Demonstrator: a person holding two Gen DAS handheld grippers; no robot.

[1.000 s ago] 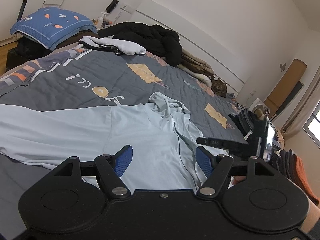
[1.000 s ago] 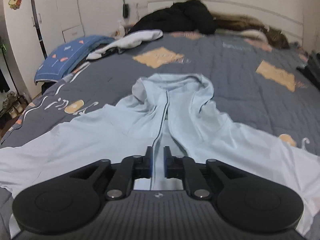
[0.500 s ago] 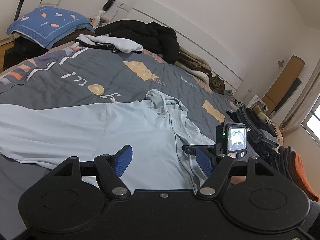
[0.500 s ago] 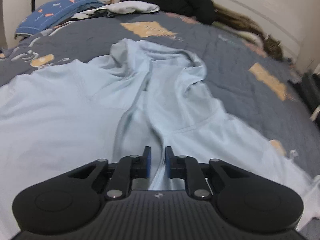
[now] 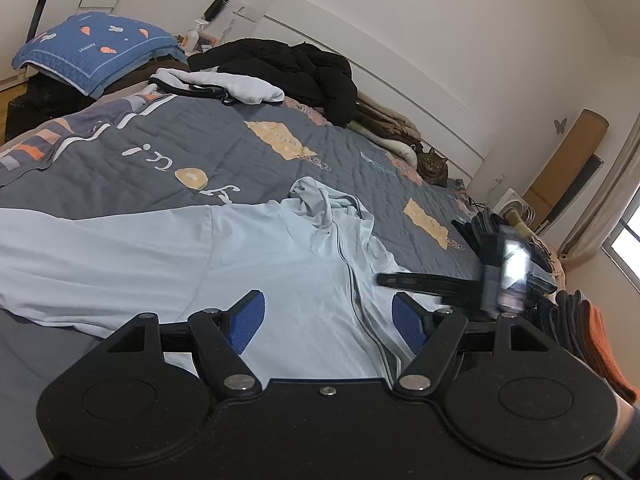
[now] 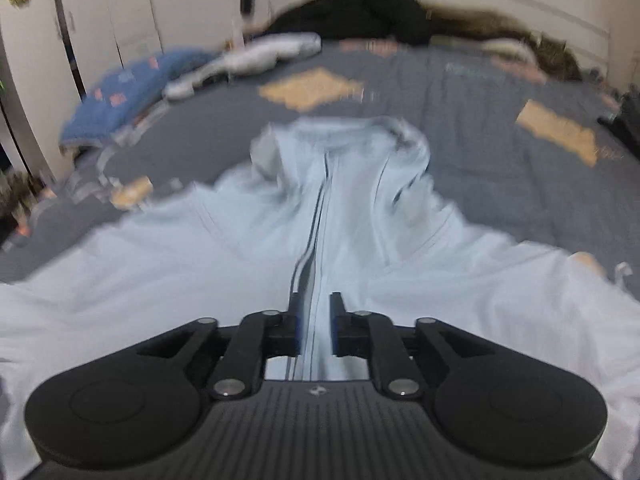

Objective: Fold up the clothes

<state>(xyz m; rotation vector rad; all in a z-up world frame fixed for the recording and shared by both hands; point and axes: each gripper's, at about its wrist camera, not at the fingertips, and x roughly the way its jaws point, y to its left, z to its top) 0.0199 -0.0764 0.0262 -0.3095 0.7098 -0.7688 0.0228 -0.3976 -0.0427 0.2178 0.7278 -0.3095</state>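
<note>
A pale blue zip-up hooded jacket point(image 5: 280, 264) lies spread face up on the bed, with its sleeves out to both sides and its hood point(image 5: 324, 208) bunched at the far end. My left gripper point(image 5: 328, 316) hovers open over the jacket's chest, nothing between its blue pads. My right gripper point(image 6: 314, 320) sits low over the jacket point(image 6: 400, 264), straddling the zipper point(image 6: 316, 220). Its jaws are opening, a narrow gap shows between them, and the zipper strip runs through that gap without being visibly pinched. In the left wrist view the right gripper point(image 5: 384, 279) reaches in from the right, blurred.
The grey patterned quilt point(image 5: 200, 140) covers the bed. A black coat point(image 5: 288, 68), a white garment point(image 5: 232, 86) and a cat point(image 5: 432, 166) lie near the headboard. A blue blanket point(image 5: 96, 48) sits at the far left. Stacked dark and orange clothes point(image 5: 576, 320) are at the right edge.
The right gripper swung over the jacket and is back centred on the zipper, its view now blurred by motion. The left gripper stayed put and open.
</note>
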